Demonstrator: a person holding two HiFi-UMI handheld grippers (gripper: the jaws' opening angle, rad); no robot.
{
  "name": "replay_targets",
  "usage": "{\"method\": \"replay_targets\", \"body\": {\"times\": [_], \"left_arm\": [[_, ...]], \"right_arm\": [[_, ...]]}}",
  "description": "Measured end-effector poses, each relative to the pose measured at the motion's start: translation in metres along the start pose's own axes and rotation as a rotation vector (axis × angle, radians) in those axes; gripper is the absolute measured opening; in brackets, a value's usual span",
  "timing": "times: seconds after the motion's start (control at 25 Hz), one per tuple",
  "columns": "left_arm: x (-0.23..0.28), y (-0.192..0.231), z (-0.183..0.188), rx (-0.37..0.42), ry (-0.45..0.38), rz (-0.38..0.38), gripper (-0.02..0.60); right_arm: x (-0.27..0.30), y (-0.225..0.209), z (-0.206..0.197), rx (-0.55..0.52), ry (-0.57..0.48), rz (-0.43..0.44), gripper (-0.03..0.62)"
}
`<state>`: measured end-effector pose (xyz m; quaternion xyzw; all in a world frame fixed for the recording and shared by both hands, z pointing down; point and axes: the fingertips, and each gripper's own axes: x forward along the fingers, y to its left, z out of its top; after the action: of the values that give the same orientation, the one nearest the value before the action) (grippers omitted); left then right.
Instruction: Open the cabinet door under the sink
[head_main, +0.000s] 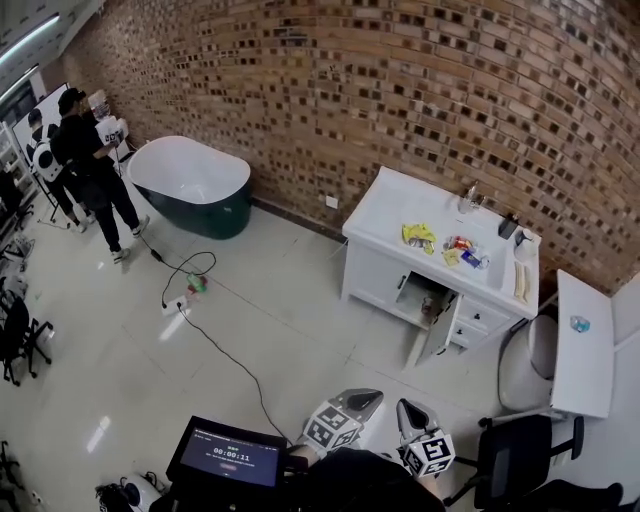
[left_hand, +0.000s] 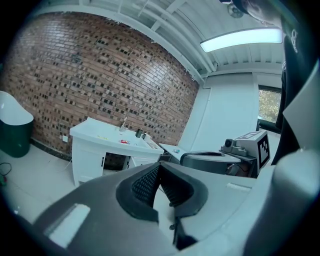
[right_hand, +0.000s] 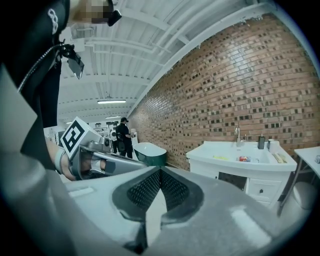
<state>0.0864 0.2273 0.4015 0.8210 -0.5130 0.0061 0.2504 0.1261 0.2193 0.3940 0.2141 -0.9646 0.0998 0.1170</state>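
The white sink cabinet (head_main: 372, 272) stands far off against the brick wall. One door (head_main: 441, 330) under the basin hangs swung outward, leaving a dark opening (head_main: 424, 297); the door to its left is closed. My left gripper (head_main: 366, 399) and right gripper (head_main: 404, 406) are low at the bottom edge, well short of the cabinet, side by side. In the left gripper view the left gripper (left_hand: 159, 166) is shut with nothing in it, the cabinet (left_hand: 89, 156) distant at the left. In the right gripper view the right gripper (right_hand: 160, 170) is shut and empty, the cabinet (right_hand: 220, 167) ahead on the right.
A green-and-white bathtub (head_main: 190, 185) and a person (head_main: 88, 160) are at the far left. A cable (head_main: 205, 330) runs across the tiled floor to a screen (head_main: 228, 455) by my feet. A white table (head_main: 585, 345) and a black chair (head_main: 525, 445) stand at the right.
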Motion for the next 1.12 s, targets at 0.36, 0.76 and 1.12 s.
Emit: {"method": "replay_targets", "body": {"times": [0.36,0.76,1.12], "left_arm": [[-0.017,0.028,0.001,0.012,0.006,0.011,0.015],[-0.026,0.053,0.001,0.011,0.028,-0.013,0.015],[-0.028,0.061,-0.006,0.013,0.048,-0.017,0.015]], "right_arm": [[0.016,0.015,0.003,0.029,0.003,-0.022,-0.011],[0.04,0.031,-0.005,0.056,0.0,-0.02,-0.011],[0.041,0.03,-0.011,0.075,0.008,-0.036,-0.011]]}}
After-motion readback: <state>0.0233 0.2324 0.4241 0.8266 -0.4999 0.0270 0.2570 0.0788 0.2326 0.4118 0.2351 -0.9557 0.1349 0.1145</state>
